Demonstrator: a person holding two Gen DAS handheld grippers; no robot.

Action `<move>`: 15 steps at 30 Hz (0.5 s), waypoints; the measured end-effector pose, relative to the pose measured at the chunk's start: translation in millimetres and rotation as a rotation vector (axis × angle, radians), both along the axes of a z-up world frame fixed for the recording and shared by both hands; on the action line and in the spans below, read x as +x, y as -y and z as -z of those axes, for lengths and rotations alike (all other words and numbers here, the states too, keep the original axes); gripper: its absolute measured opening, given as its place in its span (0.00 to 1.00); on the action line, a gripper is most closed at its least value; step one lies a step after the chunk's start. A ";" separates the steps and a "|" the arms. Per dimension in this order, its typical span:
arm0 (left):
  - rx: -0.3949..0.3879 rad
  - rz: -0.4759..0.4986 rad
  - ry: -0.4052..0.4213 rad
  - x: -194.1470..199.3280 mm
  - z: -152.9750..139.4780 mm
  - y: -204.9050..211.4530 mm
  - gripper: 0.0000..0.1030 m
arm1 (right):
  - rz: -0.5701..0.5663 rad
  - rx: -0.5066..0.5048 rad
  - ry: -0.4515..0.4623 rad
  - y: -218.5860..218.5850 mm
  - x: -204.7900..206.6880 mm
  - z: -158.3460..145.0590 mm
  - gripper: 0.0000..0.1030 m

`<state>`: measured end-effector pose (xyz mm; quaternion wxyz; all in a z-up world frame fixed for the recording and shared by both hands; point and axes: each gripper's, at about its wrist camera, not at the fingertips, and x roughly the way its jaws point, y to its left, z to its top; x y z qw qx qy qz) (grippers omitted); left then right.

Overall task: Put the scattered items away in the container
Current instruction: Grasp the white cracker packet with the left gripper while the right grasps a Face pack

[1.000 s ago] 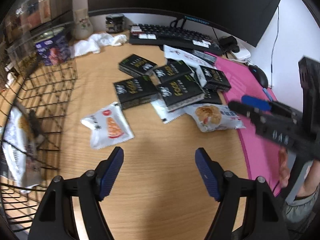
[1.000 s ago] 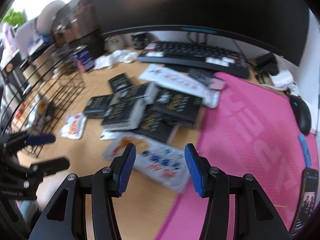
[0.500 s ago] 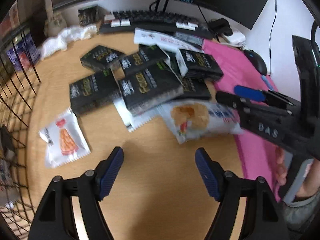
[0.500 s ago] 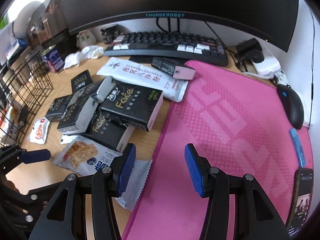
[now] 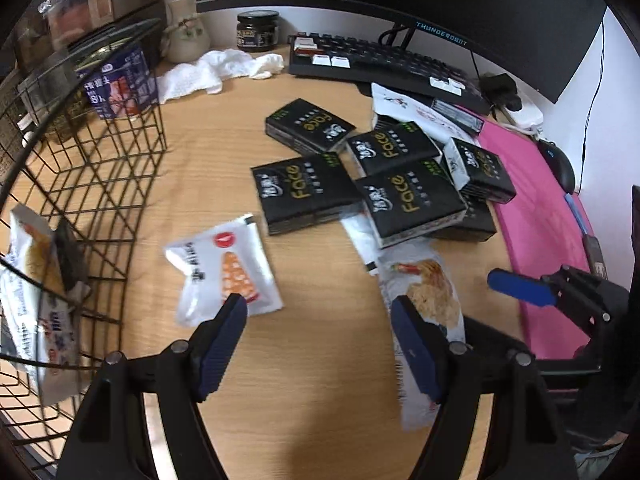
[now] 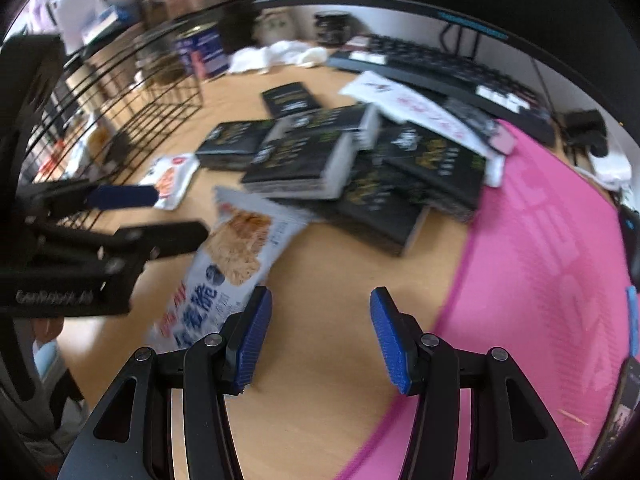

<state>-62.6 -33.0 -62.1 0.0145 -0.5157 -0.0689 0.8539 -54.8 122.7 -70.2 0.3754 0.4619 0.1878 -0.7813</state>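
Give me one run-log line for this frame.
left tool: open, empty, above desk | right tool: open, empty | nearest: cracker packet, small snack packet | wire basket: holds one packet

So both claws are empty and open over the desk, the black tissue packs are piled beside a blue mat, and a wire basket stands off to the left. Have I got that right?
Nearly. The mat is pink, not blue; both wrist views show it. The rest holds: the left claw and right claw are open and empty, the black tissue packs are piled beside the mat, and the wire basket stands to the left.
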 end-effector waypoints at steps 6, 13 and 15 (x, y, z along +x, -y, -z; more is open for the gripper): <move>0.032 -0.013 -0.023 8.8 -11.7 4.6 0.75 | 0.018 -0.012 -0.013 -6.9 -2.5 -7.6 0.50; 0.033 0.063 -0.031 10.1 -16.5 -27.2 0.75 | 0.064 -0.010 -0.034 -21.3 -16.8 -14.8 0.50; 0.013 0.085 -0.028 9.8 -15.2 -38.7 0.75 | 0.070 -0.013 -0.036 -24.4 -20.3 -15.9 0.50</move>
